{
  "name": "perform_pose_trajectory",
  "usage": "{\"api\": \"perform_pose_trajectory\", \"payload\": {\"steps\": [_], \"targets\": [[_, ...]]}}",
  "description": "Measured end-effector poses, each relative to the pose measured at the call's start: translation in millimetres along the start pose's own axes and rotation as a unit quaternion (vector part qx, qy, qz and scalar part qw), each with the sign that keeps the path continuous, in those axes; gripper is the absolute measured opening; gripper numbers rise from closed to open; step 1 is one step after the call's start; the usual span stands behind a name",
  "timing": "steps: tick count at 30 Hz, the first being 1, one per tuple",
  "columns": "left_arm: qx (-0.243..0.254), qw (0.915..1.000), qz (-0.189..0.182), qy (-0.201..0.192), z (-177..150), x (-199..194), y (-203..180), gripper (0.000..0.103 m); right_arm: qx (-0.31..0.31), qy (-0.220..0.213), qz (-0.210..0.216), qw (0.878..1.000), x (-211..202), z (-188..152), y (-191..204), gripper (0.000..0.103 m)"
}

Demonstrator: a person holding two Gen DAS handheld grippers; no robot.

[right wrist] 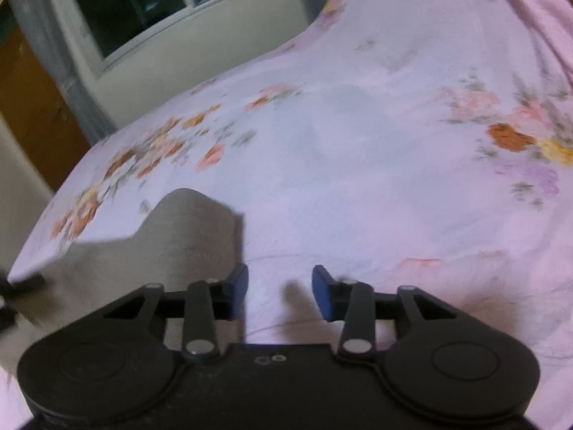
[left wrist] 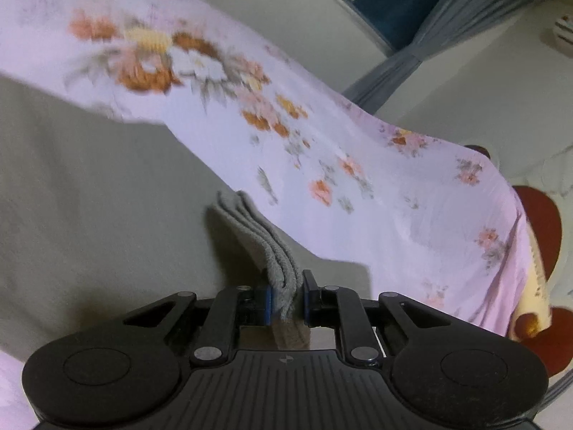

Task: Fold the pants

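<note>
The pants (left wrist: 89, 193) are grey-beige and spread over the left of the left wrist view on a pink floral bedsheet (left wrist: 322, 165). My left gripper (left wrist: 286, 295) is shut on a stack of folded grey layers of the pants (left wrist: 261, 236), lifted off the bed. In the right wrist view a corner of the pants (right wrist: 186, 236) lies on the sheet (right wrist: 358, 143) just left of my right gripper (right wrist: 280, 292). The right gripper is open and empty above the sheet.
A dark window (right wrist: 150, 3) with grey curtains (right wrist: 53, 57) and a cream wall stand beyond the bed. A wooden door (right wrist: 32, 107) is at the left. A red and cream object (left wrist: 537, 236) lies past the bed edge.
</note>
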State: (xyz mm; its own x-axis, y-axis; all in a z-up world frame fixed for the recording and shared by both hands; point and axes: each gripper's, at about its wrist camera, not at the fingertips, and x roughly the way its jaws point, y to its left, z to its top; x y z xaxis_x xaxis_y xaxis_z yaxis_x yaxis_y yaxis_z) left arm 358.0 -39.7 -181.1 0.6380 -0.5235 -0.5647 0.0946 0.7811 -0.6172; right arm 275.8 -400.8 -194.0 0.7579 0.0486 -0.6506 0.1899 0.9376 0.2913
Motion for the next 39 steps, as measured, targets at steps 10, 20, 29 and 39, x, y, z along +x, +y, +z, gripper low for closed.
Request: {"api": "perform_pose_trajectory", "payload": {"steps": [10,20,29,39], "targets": [[0.031,0.9941,0.089,0.053,-26,21,42,0.016,-0.088,0.065,-0.008,0.994,32,-16,45,0.034],[0.076,0.9888,0.128,-0.014,-16,-9,31,0.034,-0.167,0.08,0.016,0.983,49,-28,97,0.039],[0.121,0.9872,0.104,-0.004,1,31,-4,0.034,-0.168,0.051,0.034,0.984,49,2,122,0.038],[0.158,0.9767,0.144,0.015,-4,55,4,0.034,-0.205,0.067,0.027,0.976,84,-5,146,0.04]]}}
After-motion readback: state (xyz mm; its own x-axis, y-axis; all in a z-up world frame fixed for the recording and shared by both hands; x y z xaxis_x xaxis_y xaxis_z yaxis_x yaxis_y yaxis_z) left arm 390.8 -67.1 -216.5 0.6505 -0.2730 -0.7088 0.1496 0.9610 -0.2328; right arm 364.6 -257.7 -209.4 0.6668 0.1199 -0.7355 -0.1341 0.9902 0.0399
